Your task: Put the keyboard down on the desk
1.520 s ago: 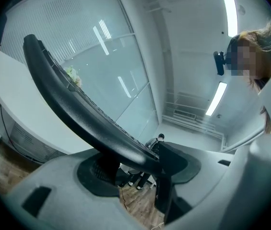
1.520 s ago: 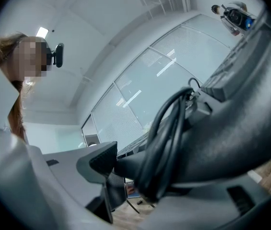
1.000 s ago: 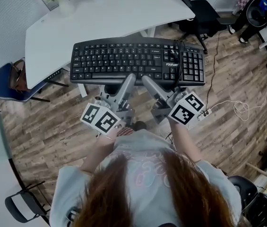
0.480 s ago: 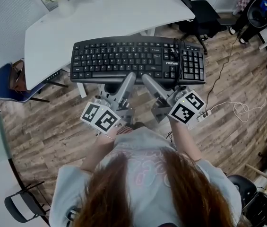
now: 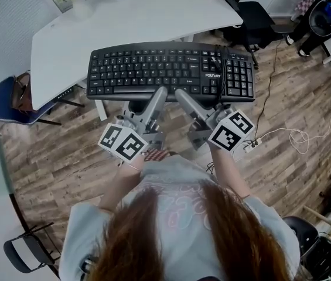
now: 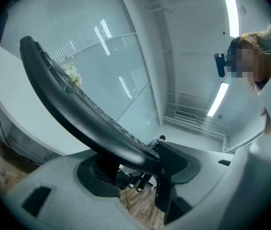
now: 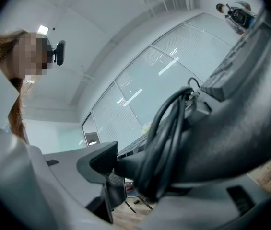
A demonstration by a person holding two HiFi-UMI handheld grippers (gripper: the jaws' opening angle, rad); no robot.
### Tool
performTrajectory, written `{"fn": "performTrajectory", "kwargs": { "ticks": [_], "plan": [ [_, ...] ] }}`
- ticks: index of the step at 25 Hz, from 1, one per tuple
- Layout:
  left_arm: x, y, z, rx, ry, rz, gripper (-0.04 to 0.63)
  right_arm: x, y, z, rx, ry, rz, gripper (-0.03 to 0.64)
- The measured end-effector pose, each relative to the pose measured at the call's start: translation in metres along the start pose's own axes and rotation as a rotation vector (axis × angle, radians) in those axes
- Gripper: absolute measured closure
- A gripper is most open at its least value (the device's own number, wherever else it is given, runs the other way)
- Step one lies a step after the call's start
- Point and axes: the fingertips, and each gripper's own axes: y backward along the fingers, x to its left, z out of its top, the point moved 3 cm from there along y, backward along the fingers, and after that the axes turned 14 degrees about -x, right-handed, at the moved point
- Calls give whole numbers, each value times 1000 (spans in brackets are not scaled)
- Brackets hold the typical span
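From the head view, the black keyboard (image 5: 153, 69) sat across the upper middle of the frame, keys up and level, held off the wood floor (image 5: 54, 157). The left gripper (image 5: 158, 93) and the right gripper (image 5: 180, 93) both reached up from the lower middle and met its near edge side by side, close to the space bar. A dark cable (image 5: 222, 69) was looped across the keys just left of the number pad. The white desk (image 5: 95, 22) filled the upper left. The keyboard's far edge overlapped the desk's near rim in the picture, though from that steep angle I couldn't tell whether it hung over the desk or just short of it. A blue chair (image 5: 4, 101) stood at the left edge and a black office chair (image 5: 253, 16) at the upper right.

In the left gripper view, the keyboard swept as a dark curved bar from the upper left down to the centre. The jaws were clamped on its edge, one pad beneath and one above. A ceiling light (image 6: 227, 6) ran along the upper right.

In the right gripper view, the keyboard's underside filled the right half. The jaws were clenched on its edge with the bundled cable caught at the grip. Glass wall panels (image 7: 145, 85) showed behind, in the middle of the frame.
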Motion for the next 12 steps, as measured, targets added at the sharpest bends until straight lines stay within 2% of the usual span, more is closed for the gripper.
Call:
{"fn": "performTrajectory", "kwargs": {
  "ticks": [12],
  "plan": [
    [0, 2, -2, -37, -31, -20, 356, -2, 1, -2, -16, 10, 42, 350]
  ]
}}
